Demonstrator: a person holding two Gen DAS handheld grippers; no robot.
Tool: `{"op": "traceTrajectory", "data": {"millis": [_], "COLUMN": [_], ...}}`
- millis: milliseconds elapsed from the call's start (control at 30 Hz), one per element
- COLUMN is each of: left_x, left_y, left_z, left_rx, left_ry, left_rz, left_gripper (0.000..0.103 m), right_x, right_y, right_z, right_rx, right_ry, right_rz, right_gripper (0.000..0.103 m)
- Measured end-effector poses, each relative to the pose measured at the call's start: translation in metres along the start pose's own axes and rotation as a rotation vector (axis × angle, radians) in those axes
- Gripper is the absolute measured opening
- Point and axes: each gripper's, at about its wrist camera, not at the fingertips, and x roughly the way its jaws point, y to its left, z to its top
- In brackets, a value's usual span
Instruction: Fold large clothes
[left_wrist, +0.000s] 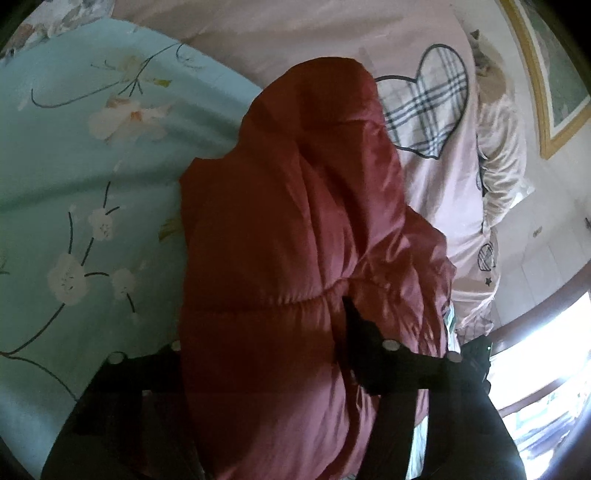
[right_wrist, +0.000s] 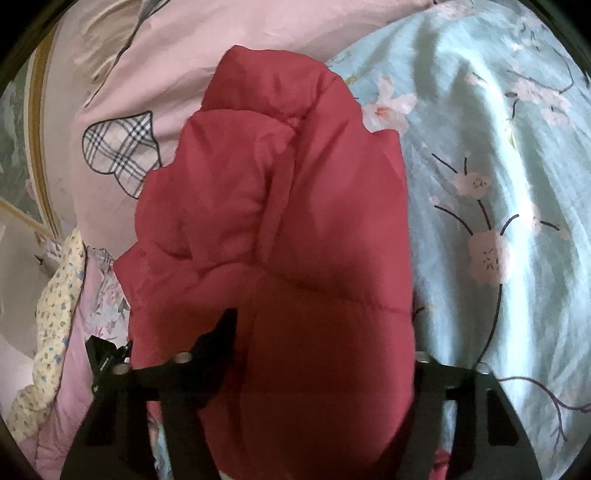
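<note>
Red padded jacket (left_wrist: 295, 229) lies bunched mid-frame on the bed (left_wrist: 74, 184), its near edge pinched by the left gripper (left_wrist: 258, 354) and right gripper (right_wrist: 325, 354), seemingly mid-fold; next, carrying it over evenly.

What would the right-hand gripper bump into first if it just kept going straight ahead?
Straight away the red puffer jacket, whose padded bulk already sits between the right gripper fingers and fills the view ahead. Beyond it probably the pink quilt, though depth is hard to judge.
</note>
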Motion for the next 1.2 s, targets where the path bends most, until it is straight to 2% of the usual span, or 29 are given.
{"op": "traceTrajectory", "data": {"millis": [200, 400, 833, 1033, 1200], "left_x": [-0.023, -0.060, -0.131, -0.141, -0.132], "left_y": [-0.010, -0.022, -0.023, -0.016, -0.011], "left_z": [-0.006, -0.024, -0.105, -0.123, -0.127], "left_rx": [0.029, 0.064, 0.075, 0.062, 0.066], "left_ry": [-0.022, -0.033, 0.023, 0.040, 0.042], "left_rz": [-0.010, -0.039, -0.077, -0.073, -0.028], "left_gripper": [0.044, 0.040, 0.038, 0.038, 0.038], "right_x": [-0.018, -0.048, -0.111, -0.117, -0.111], "right_y": [0.014, 0.030, 0.029, 0.029, 0.016], "right_z": [-0.009, -0.038, -0.130, -0.147, -0.148], "right_rx": [-0.002, -0.038, -0.013, -0.007, 0.009], "right_ry": [-0.005, 0.002, 0.036, 0.042, 0.041], "right_rz": [0.002, 0.014, 0.047, 0.047, 0.031], "right_gripper": [0.046, 0.042, 0.042, 0.042, 0.048]}}
